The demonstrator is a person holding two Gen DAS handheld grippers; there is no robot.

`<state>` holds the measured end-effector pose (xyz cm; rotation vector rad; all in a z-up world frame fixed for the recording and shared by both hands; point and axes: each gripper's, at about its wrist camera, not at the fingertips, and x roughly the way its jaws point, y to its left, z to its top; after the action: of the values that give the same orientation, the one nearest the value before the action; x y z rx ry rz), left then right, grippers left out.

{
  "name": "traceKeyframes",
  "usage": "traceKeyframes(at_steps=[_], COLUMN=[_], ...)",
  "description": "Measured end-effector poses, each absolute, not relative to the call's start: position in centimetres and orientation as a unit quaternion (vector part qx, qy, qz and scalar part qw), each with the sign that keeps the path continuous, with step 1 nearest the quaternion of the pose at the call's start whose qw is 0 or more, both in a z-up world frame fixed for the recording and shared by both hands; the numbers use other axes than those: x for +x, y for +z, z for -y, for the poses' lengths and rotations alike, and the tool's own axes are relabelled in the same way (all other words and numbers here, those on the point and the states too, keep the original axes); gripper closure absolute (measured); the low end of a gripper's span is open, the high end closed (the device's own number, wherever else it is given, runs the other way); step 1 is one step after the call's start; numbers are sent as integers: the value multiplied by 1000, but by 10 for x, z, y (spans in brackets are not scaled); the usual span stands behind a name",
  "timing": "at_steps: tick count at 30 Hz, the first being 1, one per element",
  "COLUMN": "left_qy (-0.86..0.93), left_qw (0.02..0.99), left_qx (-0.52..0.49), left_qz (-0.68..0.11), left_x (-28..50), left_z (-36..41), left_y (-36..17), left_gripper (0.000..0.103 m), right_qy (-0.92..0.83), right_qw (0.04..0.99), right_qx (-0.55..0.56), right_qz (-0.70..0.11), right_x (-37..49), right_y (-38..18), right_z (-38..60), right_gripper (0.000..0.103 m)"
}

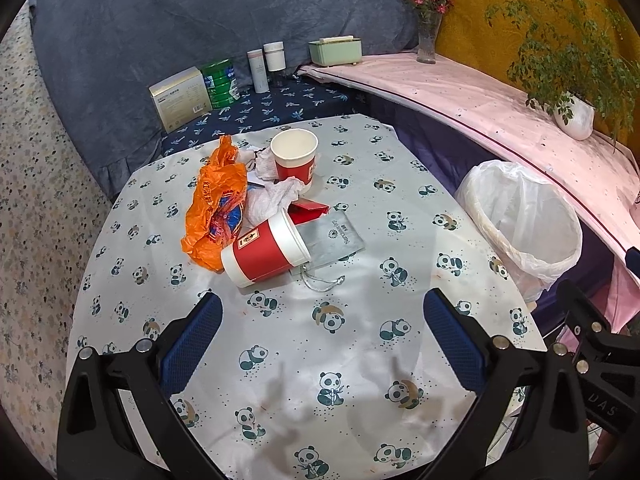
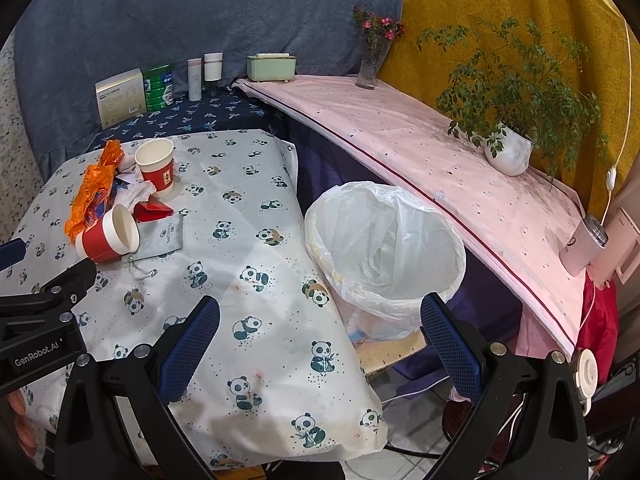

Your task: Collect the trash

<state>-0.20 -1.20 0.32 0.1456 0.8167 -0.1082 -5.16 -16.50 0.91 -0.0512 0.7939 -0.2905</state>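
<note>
A pile of trash lies on the panda-print table (image 1: 320,360): an orange plastic bag (image 1: 214,204), crumpled white tissue (image 1: 272,194), a red carton (image 1: 308,211), a grey drawstring pouch (image 1: 334,240), an upright red-and-white paper cup (image 1: 294,158) and a second cup (image 1: 266,252) lying on its side. My left gripper (image 1: 322,344) is open and empty, hovering over the table short of the pile. My right gripper (image 2: 320,340) is open and empty above the table's right edge, next to the white-lined bin (image 2: 384,248). The pile shows at left in the right wrist view (image 2: 116,208).
The bin (image 1: 524,220) stands on the floor between the table and a pink-covered shelf (image 1: 480,96) with a potted plant (image 1: 572,116), flower vase (image 1: 428,40) and green box (image 1: 335,52). Boxes, a green can (image 1: 220,84) and bottles stand on the dark blue surface behind.
</note>
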Motion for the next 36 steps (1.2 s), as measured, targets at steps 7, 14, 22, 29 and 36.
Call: traceKeyframes(at_steps=[7, 14, 22, 29, 36], left_qy=[-58, -59, -58, -60, -60], left_qw=[914, 914, 913, 913, 912], left_qx=[72, 72, 72, 71, 71], left_qz=[-396, -395, -397, -396, -399], left_x=[-4, -4, -5, -6, -6], left_z=[11, 12, 13, 12, 12], left_y=[3, 3, 3, 2, 2], left_gripper=[7, 7, 7, 7, 7], right_qy=[-142, -146, -147, -147, -147], right_qw=[912, 912, 912, 912, 912], right_qx=[-26, -26, -27, -27, -26], right_qz=[-383, -383, -382, -383, -382], right_x=[-52, -52, -53, -53, -53], right_y=[10, 12, 13, 13, 13], right_z=[163, 162, 163, 163, 164], right_gripper=[7, 7, 7, 7, 7])
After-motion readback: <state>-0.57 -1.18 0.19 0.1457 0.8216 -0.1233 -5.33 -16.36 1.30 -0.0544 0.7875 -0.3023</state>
